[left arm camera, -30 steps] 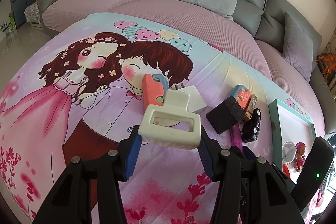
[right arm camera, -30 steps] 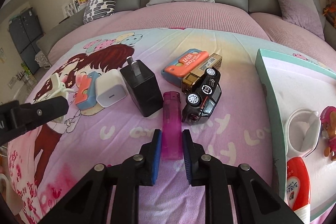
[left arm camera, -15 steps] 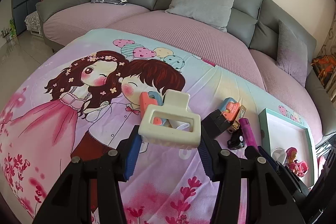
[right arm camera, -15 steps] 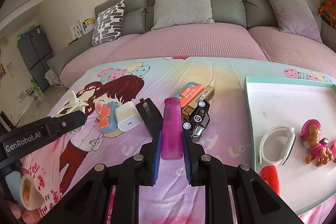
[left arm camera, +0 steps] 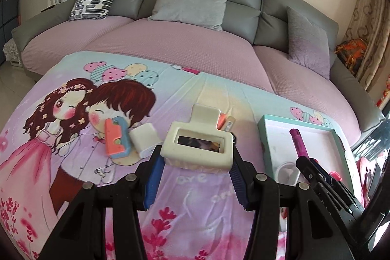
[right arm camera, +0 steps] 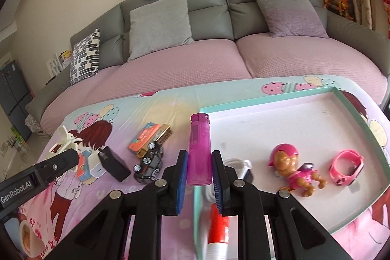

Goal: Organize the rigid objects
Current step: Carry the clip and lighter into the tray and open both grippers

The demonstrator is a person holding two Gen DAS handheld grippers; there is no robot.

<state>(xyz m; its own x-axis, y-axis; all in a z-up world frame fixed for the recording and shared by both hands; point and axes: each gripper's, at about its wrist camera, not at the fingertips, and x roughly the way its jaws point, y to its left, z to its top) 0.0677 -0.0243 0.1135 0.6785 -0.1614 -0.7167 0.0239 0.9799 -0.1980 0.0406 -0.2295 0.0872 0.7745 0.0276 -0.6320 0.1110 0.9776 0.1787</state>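
Both grippers tilt downward over the cartoon-printed blanket (left arm camera: pixel 190 94) spread in front of the grey sofa (right arm camera: pixel 243 6).

The left gripper (left arm camera: pixel 197 169) grips a cream hair claw clip (left arm camera: pixel 198 145) between its blue pads, one pad pressing each end, so the jaws stand partly apart at the clip's width. The clip sits crosswise, lifted clear of the blanket. Beyond and left of it lie an orange-and-blue toy (left arm camera: pixel 115 138) and, touching it, a white charger (left arm camera: pixel 145 139).

The right gripper (right arm camera: pixel 199 177) has its jaws drawn nearly together on a magenta lighter (right arm camera: pixel 198 150), which points away along the fingers, raised above the surface. The lighter hangs over the near left edge of the teal-rimmed tray (right arm camera: pixel 351 109). Inside the tray, to the right of the gripper, rest a pink pup figure (right arm camera: pixel 292 167) and, farther right, a pink watch band (right arm camera: pixel 346 167); a white band (right arm camera: pixel 240 166) shows just behind the right finger, and a red-and-white tube (right arm camera: pixel 218 228) lies blurred below the jaws. Left of the lighter, on the blanket, sit a black toy car (right arm camera: pixel 148 162), a black charger (right arm camera: pixel 114 162) and an orange box (right arm camera: pixel 143 138) beside a gold-coloured one.
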